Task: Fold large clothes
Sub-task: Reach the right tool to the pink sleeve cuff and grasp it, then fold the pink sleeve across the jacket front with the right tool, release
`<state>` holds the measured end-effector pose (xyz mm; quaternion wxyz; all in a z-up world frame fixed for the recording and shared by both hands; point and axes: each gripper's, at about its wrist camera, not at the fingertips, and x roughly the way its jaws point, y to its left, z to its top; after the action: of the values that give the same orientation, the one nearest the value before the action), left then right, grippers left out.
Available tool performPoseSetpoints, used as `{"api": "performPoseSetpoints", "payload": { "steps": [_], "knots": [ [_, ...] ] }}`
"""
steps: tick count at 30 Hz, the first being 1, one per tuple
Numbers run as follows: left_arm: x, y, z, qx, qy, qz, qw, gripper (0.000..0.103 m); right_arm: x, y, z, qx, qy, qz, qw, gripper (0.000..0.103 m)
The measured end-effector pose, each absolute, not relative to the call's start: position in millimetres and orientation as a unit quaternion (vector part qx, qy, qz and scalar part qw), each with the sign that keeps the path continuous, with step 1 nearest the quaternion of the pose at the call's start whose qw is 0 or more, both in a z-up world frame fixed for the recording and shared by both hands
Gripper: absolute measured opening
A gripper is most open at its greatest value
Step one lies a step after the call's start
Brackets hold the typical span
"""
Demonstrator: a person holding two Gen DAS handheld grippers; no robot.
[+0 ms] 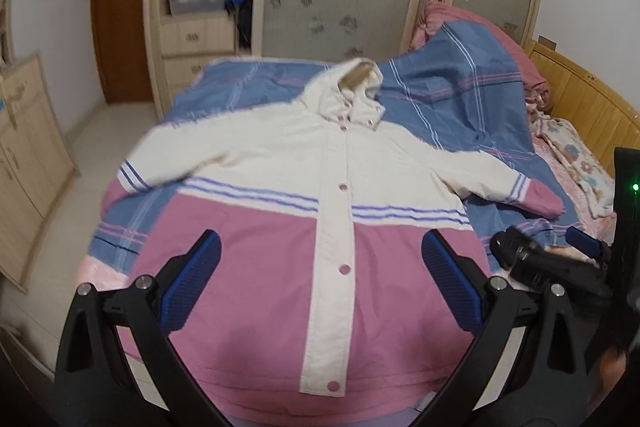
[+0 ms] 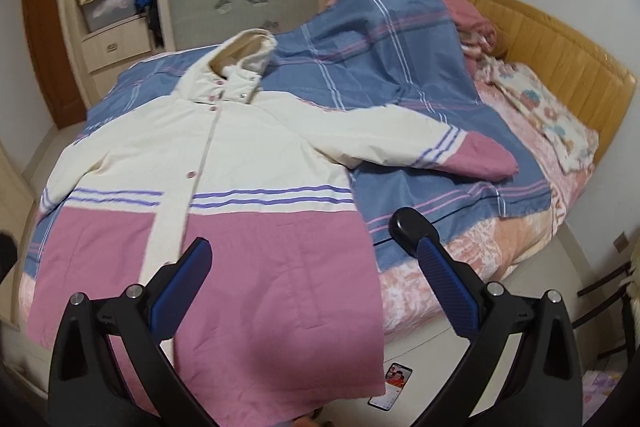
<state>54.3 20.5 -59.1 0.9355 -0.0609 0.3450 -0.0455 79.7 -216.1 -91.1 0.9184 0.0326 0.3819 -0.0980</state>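
A hooded cream and pink padded jacket with thin purple stripes (image 1: 320, 211) lies face up and buttoned, spread flat on a blue checked quilt (image 1: 452, 107) covering a bed with a yellow wooden headboard (image 2: 560, 67), its sleeves stretched out to each side. The left gripper (image 1: 320, 283) hovers above the jacket's pink lower half with its blue-padded fingers (image 1: 192, 283) spread wide and holding nothing. The right gripper (image 2: 316, 279) hangs over the jacket's lower right edge, fingers likewise spread apart and empty.
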Motion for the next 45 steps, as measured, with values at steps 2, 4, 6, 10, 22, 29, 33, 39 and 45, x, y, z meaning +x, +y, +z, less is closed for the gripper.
{"api": "performPoseSetpoints", "payload": {
  "steps": [2, 4, 6, 10, 22, 29, 33, 39, 45],
  "knots": [
    [65.7, 30.6, -76.3, -0.108, 0.373, -0.073, 0.919, 0.101, 91.4, -250.1, -100.8, 0.074, 0.384, -0.1, 0.915, 0.102],
    [76.5, 40.9, -93.9, -0.15, 0.393, -0.072, 0.905, 0.101, 107.3, -295.2, -112.4, 0.129, 0.391, -0.11, 0.904, 0.102],
    [86.8, 51.6, -109.0, -0.176, 0.409, -0.048, 0.894, 0.101, 127.8, -357.3, -129.1, 0.213, 0.398, -0.119, 0.884, 0.102],
    [95.9, 75.4, -123.8, -0.225, 0.388, 0.005, 0.894, 0.101, 159.2, -480.9, -165.0, 0.384, 0.359, -0.126, 0.841, 0.102],
    [141.2, 74.4, -150.8, -0.257, 0.432, -0.01, 0.864, 0.096, 215.2, -664.2, -231.9, 0.486, 0.349, -0.195, 0.777, 0.095],
    [143.8, 47.1, -152.0, -0.199, 0.444, -0.049, 0.872, 0.091, 221.9, -675.6, -248.1, 0.502, 0.36, -0.166, 0.769, 0.018],
    [145.0, 38.7, -158.0, -0.171, 0.462, -0.04, 0.869, 0.077, 208.9, -675.7, -217.3, 0.488, 0.301, -0.18, 0.799, 0.009],
    [144.3, 39.7, -155.5, -0.158, 0.456, -0.026, 0.875, 0.082, 212.8, -606.0, -136.3, 0.406, 0.25, -0.133, 0.869, 0.007],
    [168.1, 32.3, -144.8, -0.169, 0.433, -0.044, 0.884, 0.086, 220.5, -423.9, -36.5, 0.287, 0.257, 0.155, 0.91, 0.008]
  ]
}}
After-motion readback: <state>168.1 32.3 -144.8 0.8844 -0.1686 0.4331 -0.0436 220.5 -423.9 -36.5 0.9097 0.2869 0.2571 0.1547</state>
